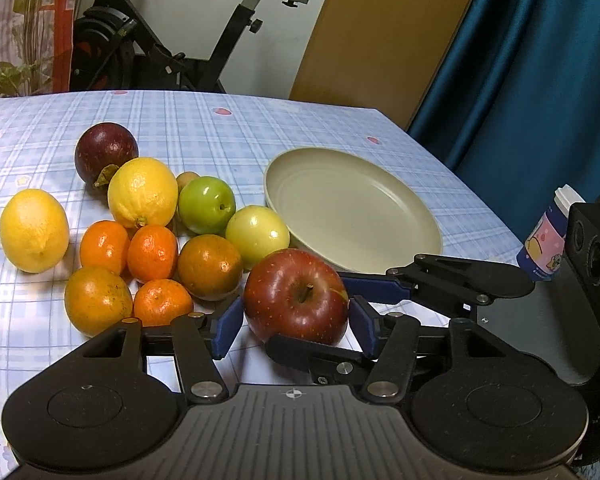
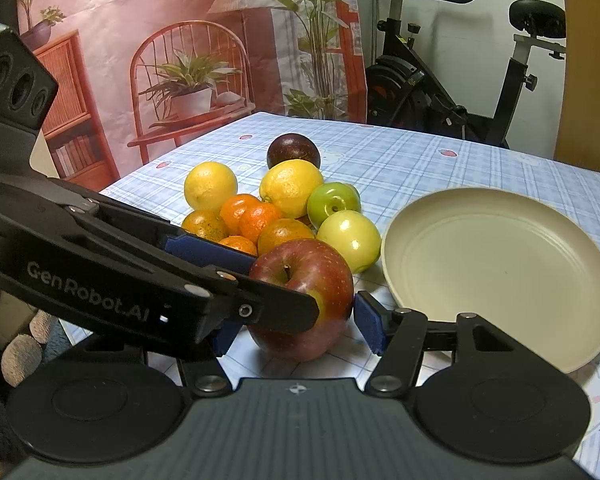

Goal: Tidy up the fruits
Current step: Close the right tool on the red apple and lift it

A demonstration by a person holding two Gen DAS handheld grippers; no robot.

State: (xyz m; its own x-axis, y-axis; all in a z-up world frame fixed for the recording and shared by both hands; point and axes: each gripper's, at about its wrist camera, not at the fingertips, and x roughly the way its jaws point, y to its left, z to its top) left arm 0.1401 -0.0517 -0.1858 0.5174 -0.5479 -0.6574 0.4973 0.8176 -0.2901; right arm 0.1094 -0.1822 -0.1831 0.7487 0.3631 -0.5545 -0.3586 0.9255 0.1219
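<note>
Two grippers, left gripper (image 1: 296, 322) and right gripper (image 2: 296, 326), both bracket the round red apple (image 1: 296, 294) on the checked tablecloth (image 1: 220, 128), jaws parted without clamping, the empty cream plate (image 1: 356, 208) just beyond-right.

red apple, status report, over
Left gripper and right gripper both bracket red apple, grip unclear. Apple down on table beside empty plate. Grippers cross each other; fruit pile close behind.
</note>
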